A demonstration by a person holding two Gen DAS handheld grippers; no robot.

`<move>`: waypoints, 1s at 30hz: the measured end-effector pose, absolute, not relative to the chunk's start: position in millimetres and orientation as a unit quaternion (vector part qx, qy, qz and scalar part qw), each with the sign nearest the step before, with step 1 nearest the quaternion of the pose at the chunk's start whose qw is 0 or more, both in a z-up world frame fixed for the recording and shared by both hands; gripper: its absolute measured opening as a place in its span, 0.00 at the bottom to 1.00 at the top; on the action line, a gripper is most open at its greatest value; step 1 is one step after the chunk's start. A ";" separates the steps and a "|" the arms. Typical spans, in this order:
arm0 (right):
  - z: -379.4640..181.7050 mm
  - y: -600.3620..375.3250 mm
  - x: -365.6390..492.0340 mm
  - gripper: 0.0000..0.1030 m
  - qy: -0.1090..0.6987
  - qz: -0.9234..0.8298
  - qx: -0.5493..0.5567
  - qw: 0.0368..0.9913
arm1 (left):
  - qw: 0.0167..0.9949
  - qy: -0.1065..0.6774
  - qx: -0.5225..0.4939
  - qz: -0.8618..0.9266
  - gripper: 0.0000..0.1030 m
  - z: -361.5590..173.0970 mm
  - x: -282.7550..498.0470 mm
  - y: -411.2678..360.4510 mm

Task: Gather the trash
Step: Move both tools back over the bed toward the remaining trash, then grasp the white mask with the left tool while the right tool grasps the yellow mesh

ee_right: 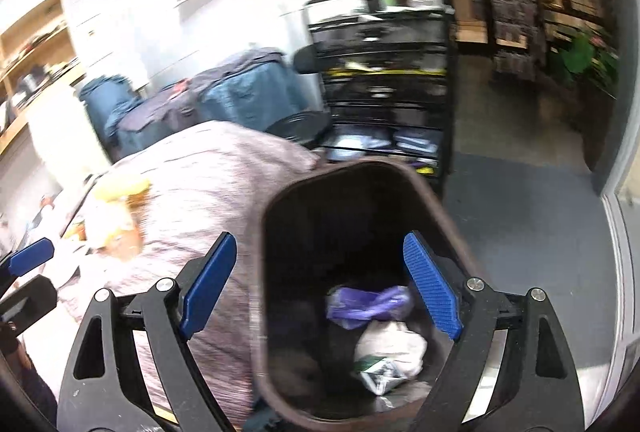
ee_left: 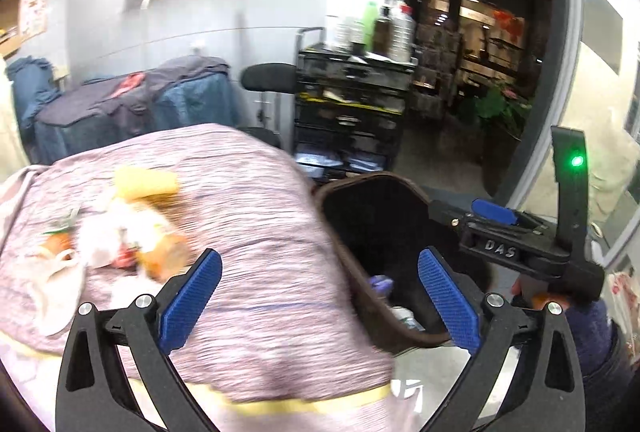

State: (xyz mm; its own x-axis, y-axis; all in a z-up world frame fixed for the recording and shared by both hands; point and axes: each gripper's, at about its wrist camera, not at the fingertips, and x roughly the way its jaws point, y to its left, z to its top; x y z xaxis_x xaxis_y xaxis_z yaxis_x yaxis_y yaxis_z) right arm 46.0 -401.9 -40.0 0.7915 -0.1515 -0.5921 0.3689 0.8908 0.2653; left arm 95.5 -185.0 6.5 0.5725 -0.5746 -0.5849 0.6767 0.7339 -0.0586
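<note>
From the left wrist view, the left gripper (ee_left: 320, 298) hangs with its blue pads spread wide and nothing between them, over the edge where a table covered in a pinkish striped cloth (ee_left: 248, 199) meets a dark brown bin (ee_left: 352, 272). A blurred heap of trash (ee_left: 120, 232) lies on the cloth to the left: a yellow piece, orange bits, white crumpled stuff. To the right the right gripper (ee_left: 496, 216) shows from the side, with raised letters reading "DAS" on its black body and a green light (ee_left: 577, 161) glowing on an upright part. A black cart (ee_left: 352, 103) with bottles on top stands behind, near a doorway. From the right wrist view, the right gripper (ee_right: 320, 286) is likewise spread open and empty, poised over the mouth of the bin (ee_right: 272, 232). Inside the bin lie a purple crumpled piece (ee_right: 368, 304) and a white wad (ee_right: 390, 352) with some green print too blurred to read. The trash heap (ee_right: 116, 220) sits on the cloth (ee_right: 208, 167) at left, beside the tip of the left gripper (ee_right: 30, 256).
</note>
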 end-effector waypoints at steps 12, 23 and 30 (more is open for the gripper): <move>-17.8 -309.6 112.4 0.82 0.303 -0.008 0.136 0.943 | 0.913 0.327 0.017 -0.242 0.94 -8.1 133.6 -71.7; -5.5 -235.4 180.4 0.82 0.323 0.091 0.080 0.939 | 0.927 0.351 -0.035 -0.130 0.94 -20.1 188.6 33.4; -9.5 -211.8 231.1 0.82 0.344 0.116 0.048 0.930 | 0.926 0.360 0.001 -0.116 0.94 -30.4 224.8 45.2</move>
State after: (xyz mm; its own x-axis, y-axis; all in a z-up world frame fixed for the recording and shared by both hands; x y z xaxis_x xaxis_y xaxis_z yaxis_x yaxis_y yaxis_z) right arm 231.1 -211.8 -9.5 0.7361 0.2487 -0.6295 -0.1832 0.9685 0.1684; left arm 224.8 45.2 -30.4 0.7131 -0.2149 -0.6673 0.2159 0.9729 -0.0826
